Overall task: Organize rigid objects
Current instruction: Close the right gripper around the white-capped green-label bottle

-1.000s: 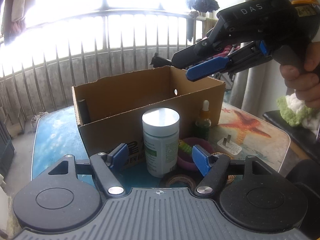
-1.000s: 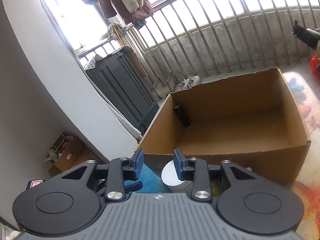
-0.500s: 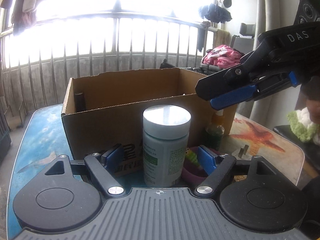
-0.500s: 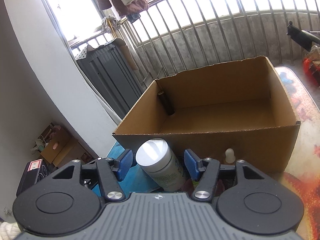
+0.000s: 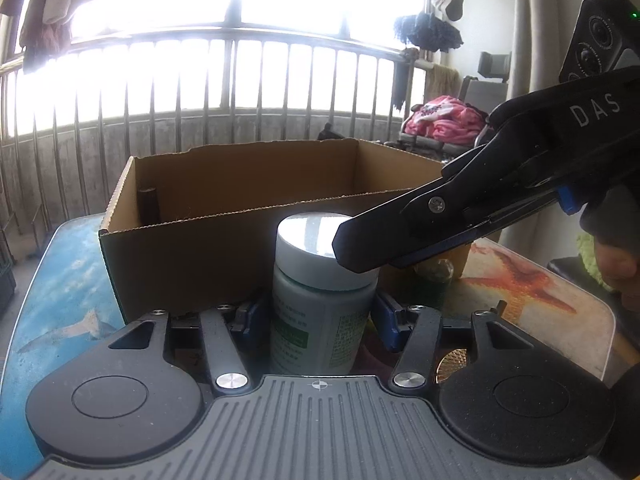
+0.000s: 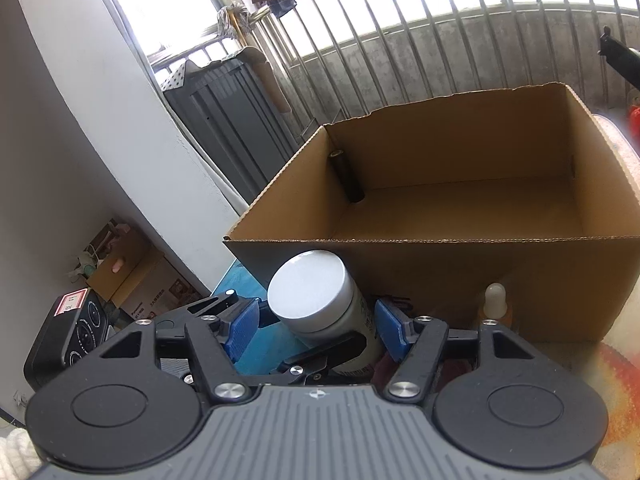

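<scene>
- Left gripper (image 5: 320,316): jaws closed in on the white bottle (image 5: 322,296), blue pads at both sides of its body below the cap. Looks like contact both sides; left pad is partly shadowed, so full clamp can't be confirmed.
- Bottle stands upright on the table (image 5: 64,280), between the left jaws, grey-white cap above pad level, green label facing the camera.
- Right gripper (image 6: 316,330): jaws wide apart, straddling the same bottle (image 6: 320,300) near its cap. Visible gap on the left pad side; right pad is close to the bottle's shoulder, contact unclear. Nothing held.
- In the left wrist view the right gripper (image 5: 400,248) comes in from the right, its tip overlapping the cap's right edge.
- Cardboard box (image 6: 440,256): open top, directly beyond both jaw pairs, bottle just in front of its near wall.
- Dark cylinder (image 6: 346,176) stands leaning in the box's far-left corner.
- Dropper bottle (image 6: 495,304) sits right of the right jaws, against the box's near wall.
- Gold disc (image 5: 452,364) sits under the left gripper's right finger linkage.
</scene>
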Demonstrator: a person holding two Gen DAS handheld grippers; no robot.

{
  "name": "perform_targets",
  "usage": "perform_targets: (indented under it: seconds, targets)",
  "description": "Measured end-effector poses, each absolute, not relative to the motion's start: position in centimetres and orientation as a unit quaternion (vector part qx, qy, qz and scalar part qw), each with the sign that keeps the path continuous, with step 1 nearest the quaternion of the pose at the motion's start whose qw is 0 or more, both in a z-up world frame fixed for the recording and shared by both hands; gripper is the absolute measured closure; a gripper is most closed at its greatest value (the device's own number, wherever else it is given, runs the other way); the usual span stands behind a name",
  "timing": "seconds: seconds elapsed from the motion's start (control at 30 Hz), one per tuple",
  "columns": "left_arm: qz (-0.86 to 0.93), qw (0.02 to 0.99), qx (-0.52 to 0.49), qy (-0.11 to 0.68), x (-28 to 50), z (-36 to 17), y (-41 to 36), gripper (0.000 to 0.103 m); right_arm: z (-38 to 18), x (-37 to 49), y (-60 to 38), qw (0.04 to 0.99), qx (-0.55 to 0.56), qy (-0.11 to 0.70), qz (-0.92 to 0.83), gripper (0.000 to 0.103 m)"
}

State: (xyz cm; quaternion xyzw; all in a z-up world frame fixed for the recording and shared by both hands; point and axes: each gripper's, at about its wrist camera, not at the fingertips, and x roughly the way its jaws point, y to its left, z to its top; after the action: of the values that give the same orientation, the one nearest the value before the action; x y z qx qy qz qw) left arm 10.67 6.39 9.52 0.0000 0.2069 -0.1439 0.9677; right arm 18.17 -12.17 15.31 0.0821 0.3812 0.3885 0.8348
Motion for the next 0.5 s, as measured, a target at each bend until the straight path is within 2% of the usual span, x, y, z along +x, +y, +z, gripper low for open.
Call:
perform_targets:
  seconds: [0.13,0.2,0.27,0.5]
  targets:
    - [-0.149,0.967,0.005,0.205,10.7,9.7,6.4,0.049,14.7,18.4,-11.2,0.839,0.060,0.379,0.387,0.029]
    - [-0.152,0.967,0.006,0.202,10.6,9.8,6.4,0.049,14.3,18.1,-10.4,0.842,0.036,0.370,0.390,0.040]
    - [-0.145,0.970,0.011,0.197,10.4,10.0,6.4,0.049,13.9,18.0,-10.0,0.839,0.035,0.370,0.397,0.044]
    - [-0.152,0.975,0.008,0.163,8.7,11.5,6.8,0.049,15.5,16.2,-10.4,0.848,0.037,0.339,0.406,0.045]
